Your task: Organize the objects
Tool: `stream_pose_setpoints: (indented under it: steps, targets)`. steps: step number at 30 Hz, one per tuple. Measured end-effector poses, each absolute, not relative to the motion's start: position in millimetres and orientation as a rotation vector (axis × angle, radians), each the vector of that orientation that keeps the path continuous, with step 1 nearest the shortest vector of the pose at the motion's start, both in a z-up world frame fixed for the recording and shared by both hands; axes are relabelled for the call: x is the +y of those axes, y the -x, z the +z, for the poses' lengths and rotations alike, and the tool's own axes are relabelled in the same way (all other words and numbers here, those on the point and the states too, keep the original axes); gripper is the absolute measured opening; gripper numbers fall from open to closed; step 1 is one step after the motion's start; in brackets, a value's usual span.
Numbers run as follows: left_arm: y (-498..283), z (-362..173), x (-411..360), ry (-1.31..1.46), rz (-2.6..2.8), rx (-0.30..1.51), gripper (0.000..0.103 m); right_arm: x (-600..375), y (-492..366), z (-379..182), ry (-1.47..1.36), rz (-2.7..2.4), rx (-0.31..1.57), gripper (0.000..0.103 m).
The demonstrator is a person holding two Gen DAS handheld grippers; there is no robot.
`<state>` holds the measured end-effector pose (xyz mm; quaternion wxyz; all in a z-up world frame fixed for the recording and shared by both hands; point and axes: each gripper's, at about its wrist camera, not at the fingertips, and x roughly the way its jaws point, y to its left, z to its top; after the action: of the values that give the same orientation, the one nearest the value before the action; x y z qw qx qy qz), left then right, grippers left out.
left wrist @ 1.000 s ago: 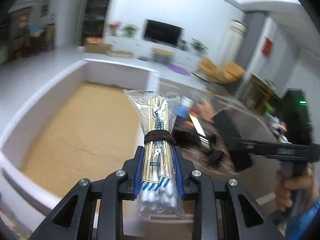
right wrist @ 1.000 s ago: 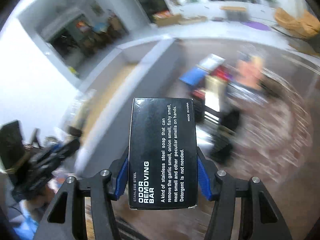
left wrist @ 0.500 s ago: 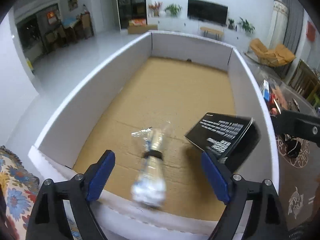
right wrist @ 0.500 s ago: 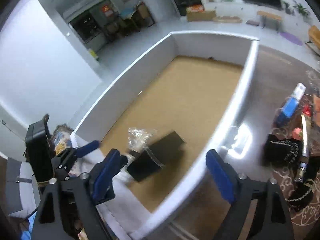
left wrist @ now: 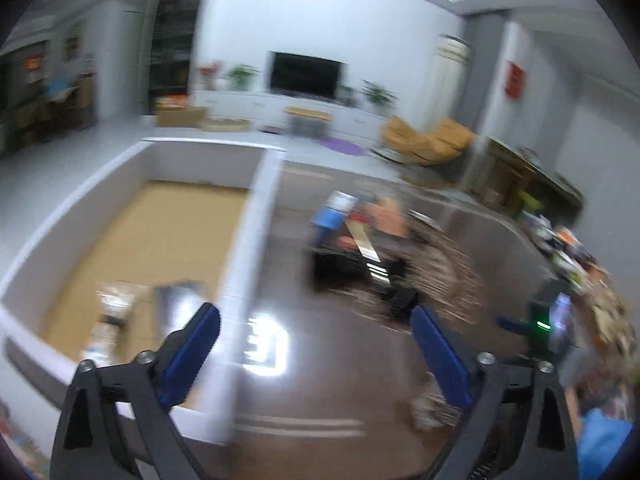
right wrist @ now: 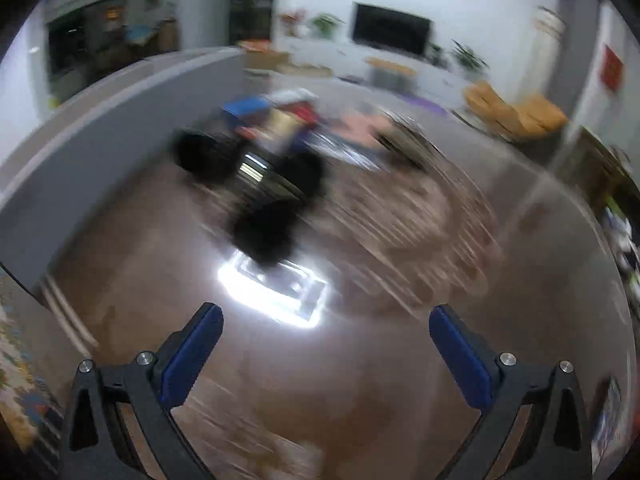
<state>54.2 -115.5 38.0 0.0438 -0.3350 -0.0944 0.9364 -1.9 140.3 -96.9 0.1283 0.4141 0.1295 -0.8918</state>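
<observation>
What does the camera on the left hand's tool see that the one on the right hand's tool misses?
Only the left wrist view looks inside the white box: its brown cardboard floor, with two blurred items lying near the front, a clear packet and a dark box. It also catches the right gripper.

Only the right wrist view shows the box's outer wall alone and a patterned cloth at the left edge.

Both show the blurred pile of objects on the brown table, the television, and their own empty fingers, opening.

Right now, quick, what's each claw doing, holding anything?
Left claw: jaws opening wide, nothing between them.
Right claw: jaws opening wide, nothing between them.
</observation>
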Motion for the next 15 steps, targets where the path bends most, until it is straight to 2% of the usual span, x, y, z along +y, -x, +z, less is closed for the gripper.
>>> stream_pose_setpoints:
  steps: [6, 10, 15]
  targets:
    - [-15.8, -22.1, -29.8, 1.213, 2.733, -0.12, 0.102, 200.8, 17.9, -118.7, -1.351, -2.635, 0.305, 0.103]
    - [21.4, -70.0, -14.3, 1.348, 2.711, -0.039, 0.101, 211.0, 25.4, -126.3, -1.363, -2.634, 0.267, 0.103]
    - [41.7, -84.8, -21.5, 1.357, 2.769, 0.067, 0.101, 212.3, 31.3, -129.7, -1.361, -2.619, 0.179, 0.103]
